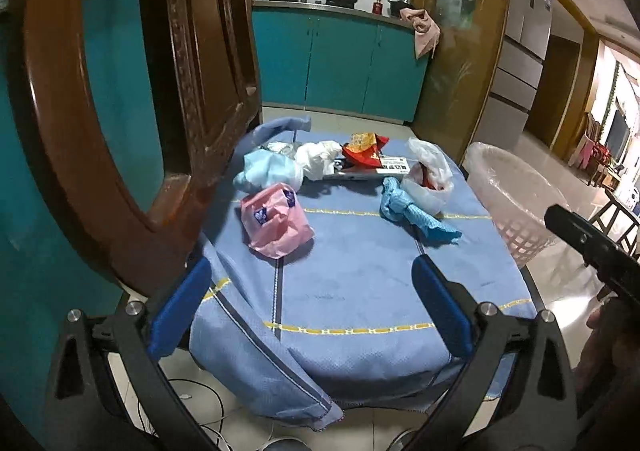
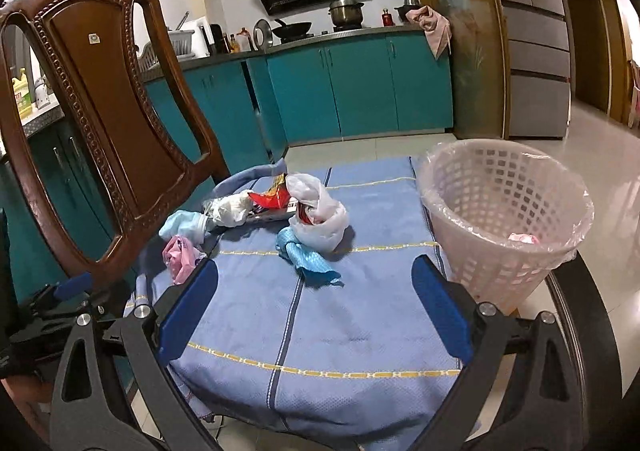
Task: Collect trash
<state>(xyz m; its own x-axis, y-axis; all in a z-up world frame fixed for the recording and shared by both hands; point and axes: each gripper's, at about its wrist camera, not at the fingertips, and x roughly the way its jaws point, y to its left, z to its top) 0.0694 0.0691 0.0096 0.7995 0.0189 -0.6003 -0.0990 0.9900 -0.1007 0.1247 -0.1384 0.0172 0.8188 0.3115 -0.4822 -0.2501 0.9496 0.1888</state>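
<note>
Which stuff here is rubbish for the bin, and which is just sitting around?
For the job:
- crumpled pink plastic bag
- twisted blue cloth wipe
- white plastic bag with red scraps
- red snack wrapper
- pale lined lattice waste basket

Just there:
- carved brown wooden chair
- steel pot on the stove
- pink towel

Crinkled plastic bags (image 1: 276, 225), woven tablecloth (image 1: 352, 283)

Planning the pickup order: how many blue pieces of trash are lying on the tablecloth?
2. A light blue crumpled bag lies at the far left by the chair; a brighter blue crumpled wrapper lies mid-table beside the white bag. More could be hidden under the pile.
</note>
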